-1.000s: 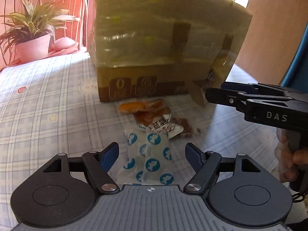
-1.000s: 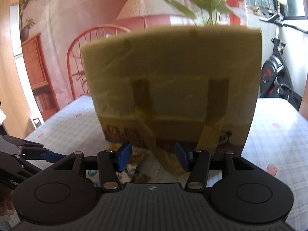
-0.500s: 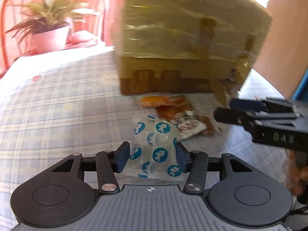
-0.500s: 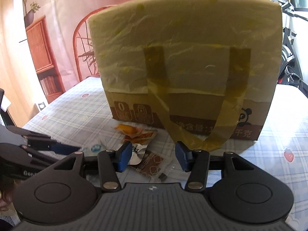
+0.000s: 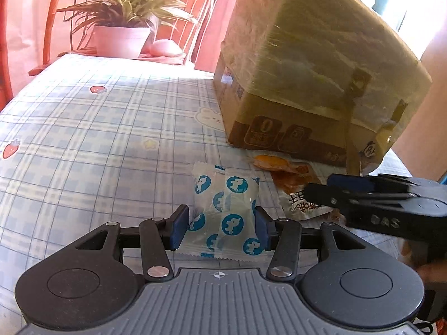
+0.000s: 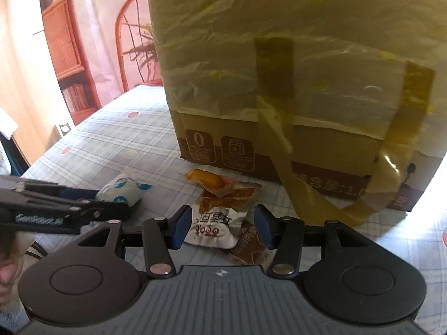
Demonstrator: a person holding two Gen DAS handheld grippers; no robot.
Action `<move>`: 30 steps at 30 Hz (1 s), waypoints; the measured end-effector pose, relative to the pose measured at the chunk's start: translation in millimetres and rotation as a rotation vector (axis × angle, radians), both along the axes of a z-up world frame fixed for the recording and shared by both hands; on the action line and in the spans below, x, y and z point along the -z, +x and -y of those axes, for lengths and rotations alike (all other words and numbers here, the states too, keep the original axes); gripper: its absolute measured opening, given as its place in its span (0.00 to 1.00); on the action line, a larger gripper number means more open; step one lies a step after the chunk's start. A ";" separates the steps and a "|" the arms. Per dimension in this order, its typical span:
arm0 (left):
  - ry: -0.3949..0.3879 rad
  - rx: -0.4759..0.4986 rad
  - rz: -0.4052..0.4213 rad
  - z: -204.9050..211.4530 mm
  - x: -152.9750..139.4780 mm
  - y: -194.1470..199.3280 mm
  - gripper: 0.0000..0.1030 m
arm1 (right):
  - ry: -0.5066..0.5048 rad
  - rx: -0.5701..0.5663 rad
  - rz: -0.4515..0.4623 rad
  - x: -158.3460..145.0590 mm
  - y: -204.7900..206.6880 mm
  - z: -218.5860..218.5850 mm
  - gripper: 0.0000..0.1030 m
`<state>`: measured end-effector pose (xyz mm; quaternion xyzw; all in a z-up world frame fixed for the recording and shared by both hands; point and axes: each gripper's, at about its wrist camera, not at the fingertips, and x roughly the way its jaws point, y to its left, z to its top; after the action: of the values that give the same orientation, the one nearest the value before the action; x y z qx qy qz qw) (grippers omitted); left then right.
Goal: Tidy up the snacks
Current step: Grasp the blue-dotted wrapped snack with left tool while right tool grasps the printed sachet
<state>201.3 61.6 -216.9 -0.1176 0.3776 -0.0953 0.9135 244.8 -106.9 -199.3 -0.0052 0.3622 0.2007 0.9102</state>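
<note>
Snacks: blue-dotted clear packets (image 5: 223, 209) on the checked worktop (image 5: 83, 139), between my left tool (image 5: 222, 227) pads, gripped, long axis pointing away. White sachet (image 6: 216, 227) sits inside my right tool (image 6: 222, 227), pads flanking, unpinched. Box (image 5: 307, 83) beyond.

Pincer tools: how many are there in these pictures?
2. The left gripper pinches the blue-dotted packets; the right gripper straddles the white packet without squeezing. None seems hidden.

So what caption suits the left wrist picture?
Left claw straddling clear blue-dotted snack packets before a bag-wrapped box.
</note>
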 end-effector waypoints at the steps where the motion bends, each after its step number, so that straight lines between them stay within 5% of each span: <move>1: -0.006 -0.003 0.003 -0.6 1.6 0.0 0.51 | -0.002 0.006 -0.007 1.2 3.2 -1.9 0.52; 15: -0.055 -0.009 0.033 -7.2 9.7 -5.0 0.51 | -0.119 0.021 0.000 17.0 11.3 -23.7 0.53; 22: -0.058 -0.017 0.032 -7.1 8.8 -6.4 0.51 | -0.190 -0.020 0.068 14.1 -7.9 -31.8 0.39; 30: -0.064 -0.021 0.024 -5.1 5.5 -8.8 0.46 | -0.122 0.008 0.093 2.5 -27.1 -9.2 0.38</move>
<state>192.5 66.8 -222.4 -0.1498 0.3621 -0.0991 0.9147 217.7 -97.6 -201.9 -0.0684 0.3313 0.1741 0.9248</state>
